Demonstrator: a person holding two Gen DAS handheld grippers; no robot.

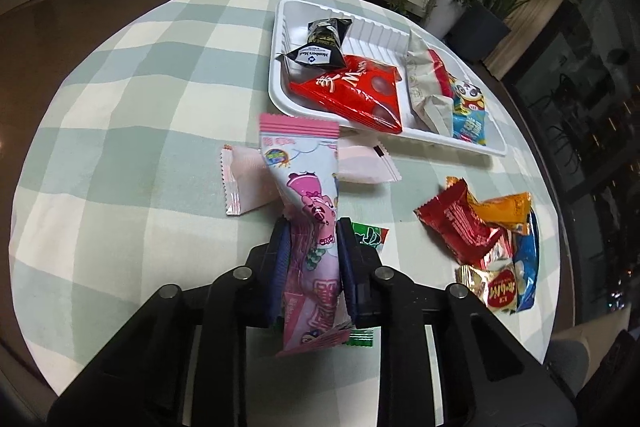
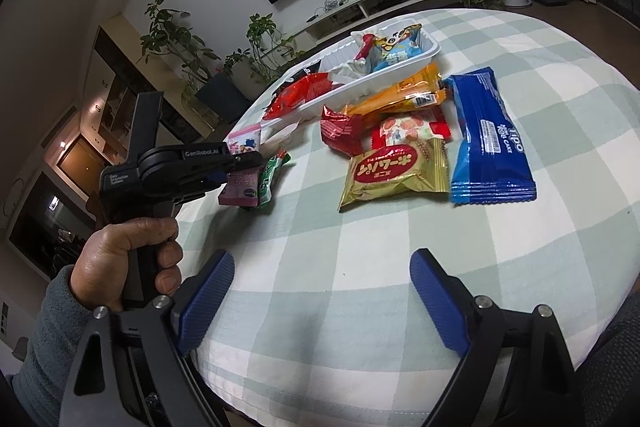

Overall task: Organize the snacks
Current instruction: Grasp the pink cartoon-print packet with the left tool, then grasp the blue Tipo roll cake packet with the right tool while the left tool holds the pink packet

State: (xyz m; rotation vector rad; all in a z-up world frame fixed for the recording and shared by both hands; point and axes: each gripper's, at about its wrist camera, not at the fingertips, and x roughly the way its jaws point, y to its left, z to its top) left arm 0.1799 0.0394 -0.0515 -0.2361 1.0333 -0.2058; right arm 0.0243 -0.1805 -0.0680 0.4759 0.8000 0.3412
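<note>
My left gripper point(image 1: 314, 259) clamps the pink cartoon snack packet point(image 1: 308, 211), lifted above the table, short of the white tray point(image 1: 280, 95).

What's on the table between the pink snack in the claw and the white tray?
In the left wrist view, a pale pink packet lies on the tablecloth between the pink snack in the left claw and the white tray.

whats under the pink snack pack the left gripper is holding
A green wrapper and a pale pink packet show beneath the pink snack pack; their middles are covered.
</note>
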